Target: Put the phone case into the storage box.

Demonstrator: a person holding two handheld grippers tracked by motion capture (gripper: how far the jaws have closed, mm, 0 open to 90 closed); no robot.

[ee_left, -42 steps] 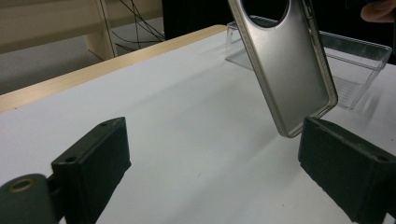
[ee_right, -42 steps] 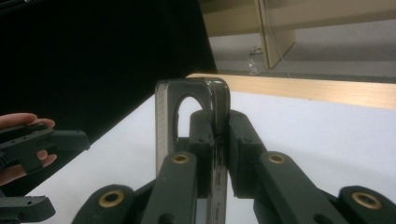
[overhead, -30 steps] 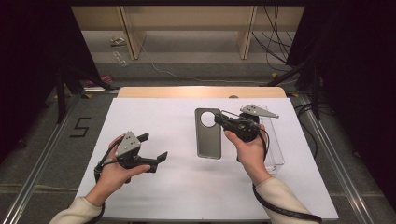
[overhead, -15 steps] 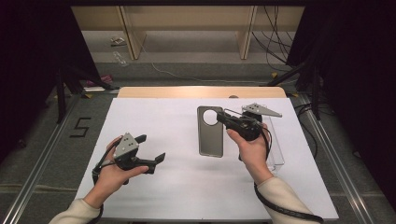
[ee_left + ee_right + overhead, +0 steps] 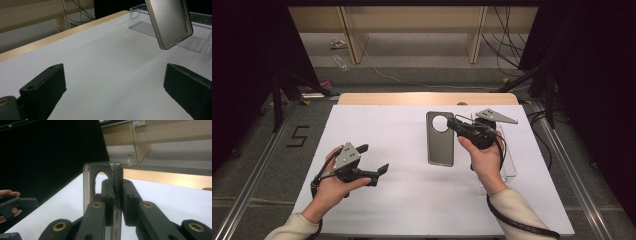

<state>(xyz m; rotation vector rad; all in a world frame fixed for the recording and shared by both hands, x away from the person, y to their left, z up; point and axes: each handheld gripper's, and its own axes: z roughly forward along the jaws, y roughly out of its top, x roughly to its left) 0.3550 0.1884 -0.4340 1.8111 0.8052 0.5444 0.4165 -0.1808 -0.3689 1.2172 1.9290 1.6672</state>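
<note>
A grey phone case (image 5: 440, 145) with a round camera opening hangs over the white table (image 5: 402, 200), right of centre. My right gripper (image 5: 451, 122) is shut on its edge beside the opening. In the right gripper view the case (image 5: 88, 182) stands edge-on, pinched between the two black jaws of the right gripper (image 5: 115, 192). From the left gripper view the case (image 5: 170, 22) is raised and tilted, its lower corner off the surface. My left gripper (image 5: 373, 158) sits low at the near left, held in a hand, jaws wide apart; nothing lies between the jaws of the left gripper (image 5: 115, 85).
A clear plastic tray (image 5: 508, 162) lies on the table under and right of the right hand; it appears as a clear tray (image 5: 197, 37) behind the case. The table's wooden far edge (image 5: 427, 98) faces shelving. Dark floor flanks both sides.
The right gripper and the phone case have shifted slightly to the right. The left hand has stayed put.
</note>
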